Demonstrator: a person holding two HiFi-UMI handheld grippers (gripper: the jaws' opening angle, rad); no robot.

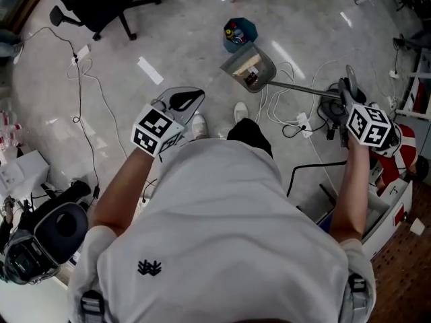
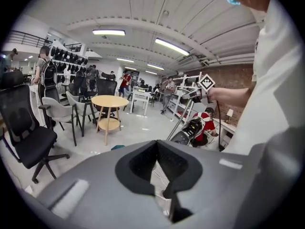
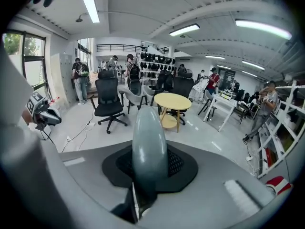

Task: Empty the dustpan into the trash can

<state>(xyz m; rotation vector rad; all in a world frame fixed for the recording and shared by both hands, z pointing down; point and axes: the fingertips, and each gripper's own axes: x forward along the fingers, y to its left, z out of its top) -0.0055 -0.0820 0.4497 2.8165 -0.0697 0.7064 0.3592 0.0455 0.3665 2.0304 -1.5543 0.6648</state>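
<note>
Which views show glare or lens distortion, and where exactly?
Head view: white glare streaks lie on the glossy floor. Left gripper view: the fisheye lens bends the ceiling, and the corners are black. Right gripper view: same bending; the close dustpan handle looks soft.

My left gripper (image 1: 184, 100) hangs before me, jaws together on nothing, while my right gripper (image 1: 348, 93) (arm reaching forward) clamps the dustpan handle (image 3: 148, 142).

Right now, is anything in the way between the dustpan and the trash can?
Nothing visible does. The dustpan, its handle clamped in the right gripper, is close beside the blue trash can, with no object between them. The cables lie nearer the person's feet.
</note>
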